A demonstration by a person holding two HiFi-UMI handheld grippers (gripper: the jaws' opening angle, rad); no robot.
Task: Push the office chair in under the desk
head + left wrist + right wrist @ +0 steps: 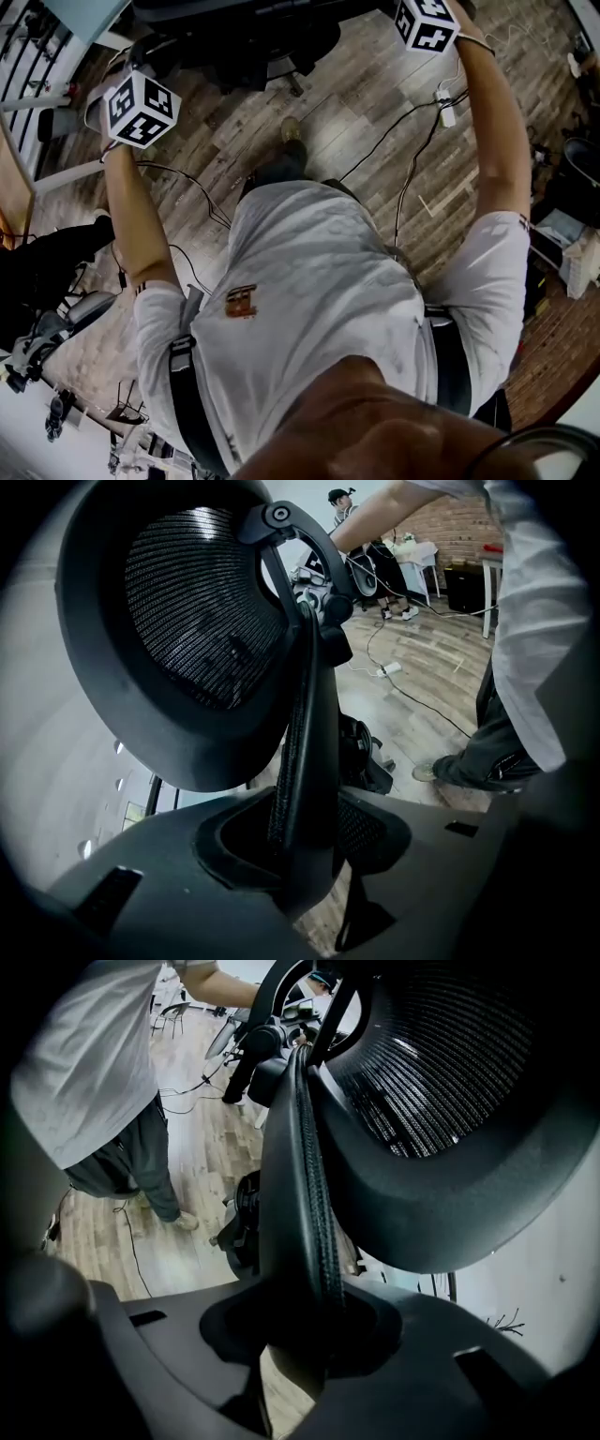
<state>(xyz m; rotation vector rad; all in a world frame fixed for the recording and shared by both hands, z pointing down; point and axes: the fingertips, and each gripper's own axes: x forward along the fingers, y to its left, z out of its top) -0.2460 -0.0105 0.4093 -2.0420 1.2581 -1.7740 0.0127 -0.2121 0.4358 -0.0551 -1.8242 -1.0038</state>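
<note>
Ahead of both fingers in the head view, the chair (253, 42) stands dark near what I take to be the worktop (89, 14). The left gripper (139, 105) and right gripper (427, 23) are out at its two sides. Even pressure from both should roll it straight. How far the seat is under, I cannot tell. Cables (394, 131) and a power strip (446, 108) lie on the floor (356, 84) behind the right fingers, likely off the wheels' path.

Left gripper view: the fingers (141, 874) clamp one edge of the chair back (305, 752), with the headrest (187, 621) above them.

Right gripper view: the fingers (469, 1354) grip the other edge, with open floor to their left.
</note>
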